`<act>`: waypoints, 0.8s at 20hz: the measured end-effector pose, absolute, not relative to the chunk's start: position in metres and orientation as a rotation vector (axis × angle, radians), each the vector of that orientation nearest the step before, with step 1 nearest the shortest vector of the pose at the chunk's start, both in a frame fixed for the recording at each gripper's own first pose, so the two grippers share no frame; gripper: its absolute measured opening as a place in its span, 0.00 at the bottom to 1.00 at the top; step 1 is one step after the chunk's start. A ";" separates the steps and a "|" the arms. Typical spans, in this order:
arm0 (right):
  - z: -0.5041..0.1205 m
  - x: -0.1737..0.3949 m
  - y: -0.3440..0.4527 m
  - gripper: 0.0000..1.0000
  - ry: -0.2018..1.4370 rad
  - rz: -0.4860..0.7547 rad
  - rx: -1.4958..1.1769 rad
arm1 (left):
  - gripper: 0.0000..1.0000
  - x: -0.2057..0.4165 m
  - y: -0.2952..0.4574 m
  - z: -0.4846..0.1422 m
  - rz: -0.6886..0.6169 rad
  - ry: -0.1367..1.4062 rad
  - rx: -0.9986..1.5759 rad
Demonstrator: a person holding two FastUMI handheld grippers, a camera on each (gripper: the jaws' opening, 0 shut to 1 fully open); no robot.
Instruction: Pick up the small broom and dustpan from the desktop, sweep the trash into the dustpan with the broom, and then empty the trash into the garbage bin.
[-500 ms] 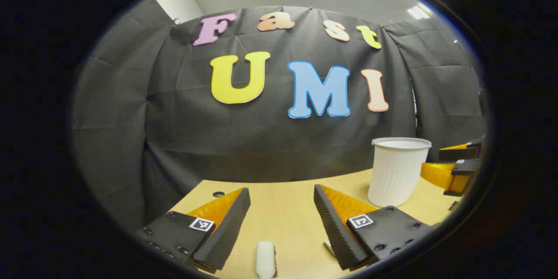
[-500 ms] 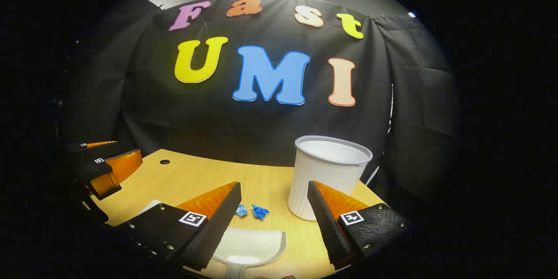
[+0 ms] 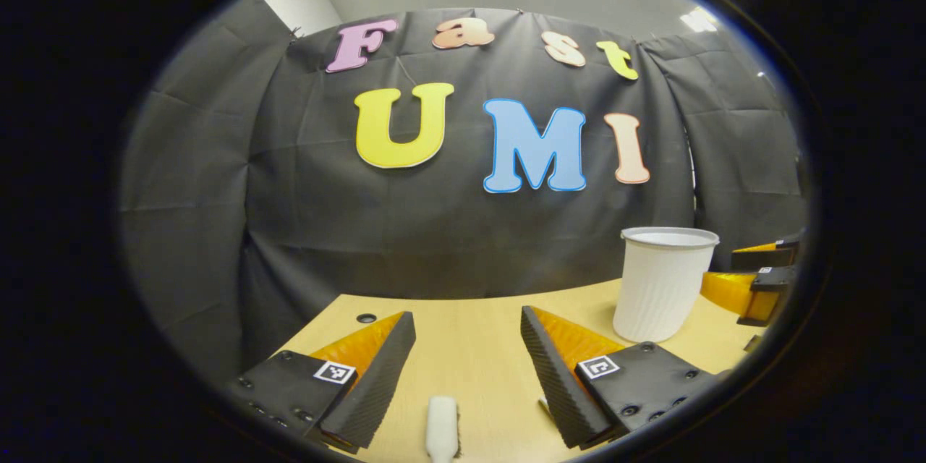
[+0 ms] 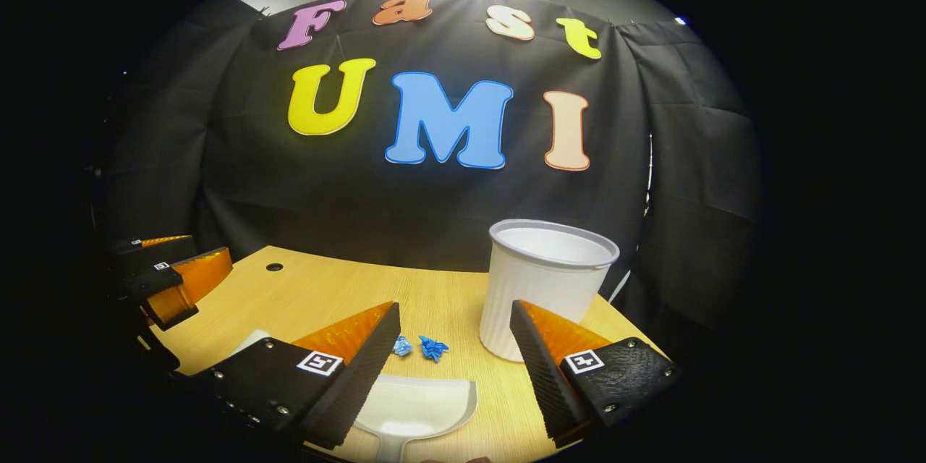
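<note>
While both grippers hang released, left gripper above the broom and right gripper above the dustpan, we judge pickup comes next: descend and clench.

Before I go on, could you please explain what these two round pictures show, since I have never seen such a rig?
A person holds a two-finger gripper in each hand, and a fisheye camera rides on each, looking forward along its fingers. In the left gripper view, the left gripper is open above a wooden desk, with the white broom lying between its fingers, not yet gripped. The white bin stands at the right, with the other gripper beside it. In the right gripper view, the right gripper is also open, above the white dustpan. Two bits of blue trash lie just beyond the dustpan, left of the bin. Nothing is held yet.
</note>
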State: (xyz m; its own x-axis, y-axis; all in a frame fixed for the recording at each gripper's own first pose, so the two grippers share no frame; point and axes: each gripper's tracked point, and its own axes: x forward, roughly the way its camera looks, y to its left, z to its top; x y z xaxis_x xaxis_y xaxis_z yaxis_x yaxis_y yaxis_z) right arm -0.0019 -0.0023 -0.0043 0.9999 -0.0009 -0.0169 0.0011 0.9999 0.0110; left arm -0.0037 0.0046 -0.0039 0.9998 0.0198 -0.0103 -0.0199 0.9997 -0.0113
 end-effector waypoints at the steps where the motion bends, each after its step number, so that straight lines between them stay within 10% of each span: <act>1: -0.005 -0.003 -0.002 0.96 0.018 -0.002 0.010 | 0.92 -0.004 0.004 -0.004 0.019 0.011 -0.013; 16: -0.072 -0.014 0.021 0.96 0.266 0.081 0.003 | 0.98 -0.014 0.009 -0.070 0.002 0.223 -0.008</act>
